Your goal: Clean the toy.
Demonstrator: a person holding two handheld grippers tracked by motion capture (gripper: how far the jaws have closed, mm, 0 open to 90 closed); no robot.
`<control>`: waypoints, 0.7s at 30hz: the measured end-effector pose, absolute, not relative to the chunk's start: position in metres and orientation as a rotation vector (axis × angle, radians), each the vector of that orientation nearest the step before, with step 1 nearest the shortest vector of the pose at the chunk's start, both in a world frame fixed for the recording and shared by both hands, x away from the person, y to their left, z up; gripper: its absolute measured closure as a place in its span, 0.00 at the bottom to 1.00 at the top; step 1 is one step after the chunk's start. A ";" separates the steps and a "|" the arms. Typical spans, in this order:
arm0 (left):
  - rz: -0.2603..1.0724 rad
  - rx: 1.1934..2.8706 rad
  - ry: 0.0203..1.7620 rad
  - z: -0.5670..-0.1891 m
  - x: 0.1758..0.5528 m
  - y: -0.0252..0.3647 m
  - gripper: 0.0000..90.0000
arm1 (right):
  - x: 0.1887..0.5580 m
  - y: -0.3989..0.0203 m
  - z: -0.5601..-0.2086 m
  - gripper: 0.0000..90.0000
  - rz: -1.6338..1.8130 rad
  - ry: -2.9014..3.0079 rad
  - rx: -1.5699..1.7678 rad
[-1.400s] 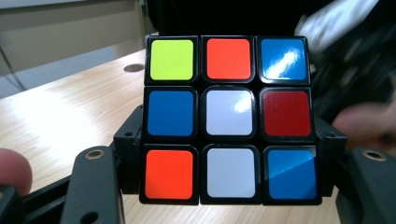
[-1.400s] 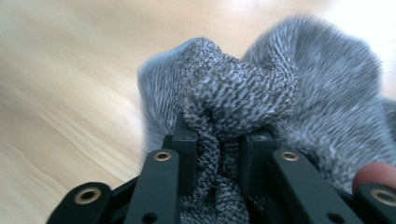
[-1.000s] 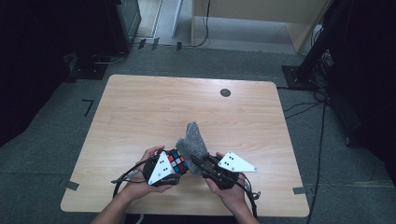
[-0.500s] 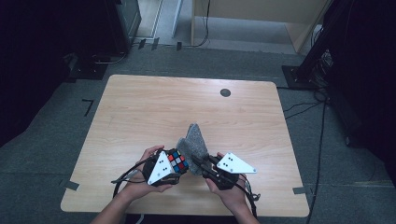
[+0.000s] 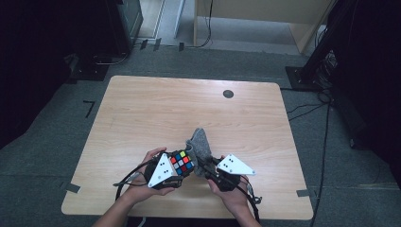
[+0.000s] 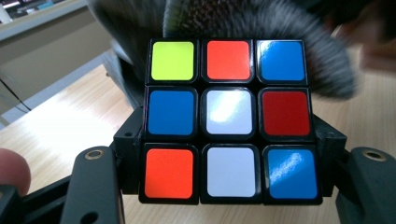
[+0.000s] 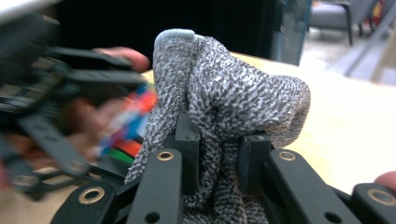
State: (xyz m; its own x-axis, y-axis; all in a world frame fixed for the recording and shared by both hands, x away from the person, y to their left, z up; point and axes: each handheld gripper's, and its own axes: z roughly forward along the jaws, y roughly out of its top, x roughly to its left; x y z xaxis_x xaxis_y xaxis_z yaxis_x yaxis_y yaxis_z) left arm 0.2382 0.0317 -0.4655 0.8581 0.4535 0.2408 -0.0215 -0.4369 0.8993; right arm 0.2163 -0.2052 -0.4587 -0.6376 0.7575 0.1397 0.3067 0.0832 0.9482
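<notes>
dim room with grey carpet floor (image 5: 56, 142) and dark equipment stands at the edges; pale wooden bench (image 5: 156, 109) with rounded corners, small black round grommet (image 5: 228, 93) near its far edge, strips of tape on the floor by its corners

item 1: scrambled multicoloured puzzle cube with black frame (image 5: 182, 162), over the near middle of the bench; in the left gripper view (image 6: 231, 119) its facing side shows yellow, orange, blue; blue, white, red; orange, white, blue. clamped by its sides between the two black jaws of the left claw (image 5: 182, 169), jaws at middling width around the cube

item 2: grey-and-white speckled knitted cloth, sock-like (image 5: 201, 146), bunched, standing up just beside the cube on its right and touching it; in the right gripper view (image 7: 224, 93) a pale blue-grey hem shows at its top. pinched between the jaws of the right claw (image 7: 217, 154), jaws drawn narrow on the fabric

item 3: two hands, left hand (image 5: 144, 182) and right hand (image 5: 231, 191), entering from the near edge, each bearing a grey three-cornered plate and trailing black cable
</notes>
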 end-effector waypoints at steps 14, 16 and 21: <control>0.546 1.934 0.333 -0.464 0.240 0.035 0.38 | 0.219 -0.208 -0.457 0.84 1.602 2.003 1.066; 0.545 1.946 0.344 -0.465 0.241 0.034 0.38 | 0.217 -0.210 -0.452 0.84 1.662 1.989 1.057; 0.548 1.973 0.333 -0.468 0.241 0.032 0.38 | 0.209 -0.200 -0.444 0.83 1.621 1.985 0.945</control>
